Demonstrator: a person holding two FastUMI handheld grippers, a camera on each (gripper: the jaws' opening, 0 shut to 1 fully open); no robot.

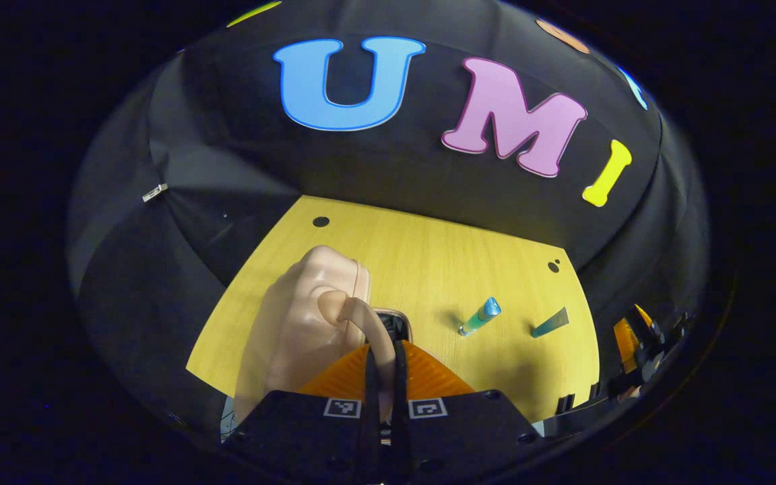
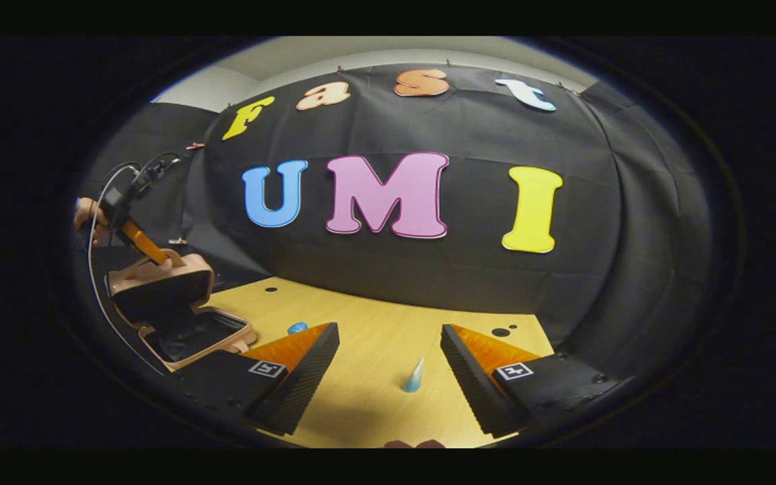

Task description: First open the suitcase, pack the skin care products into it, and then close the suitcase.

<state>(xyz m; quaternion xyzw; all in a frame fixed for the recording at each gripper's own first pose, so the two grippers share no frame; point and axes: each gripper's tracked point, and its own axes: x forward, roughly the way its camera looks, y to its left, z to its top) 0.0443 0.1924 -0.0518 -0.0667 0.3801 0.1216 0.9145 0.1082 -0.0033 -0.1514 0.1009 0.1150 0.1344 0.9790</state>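
Suitcase (image 2: 166,306) open, left hand-held gripper (image 1: 382,350) clamped on its handle (image 1: 361,320). Right hand-held gripper (image 2: 388,364) gaping, empty. Tubes (image 1: 480,316) unpacked on worktop (image 1: 428,269); packing, closing left.

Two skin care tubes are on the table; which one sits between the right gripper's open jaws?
The cap-less, tapered teal tube, lined up between the right gripper's jaws. The blue-capped tube lies off beside the open suitcase.

Left close above suitcase (image 1: 307,316) (right farther)
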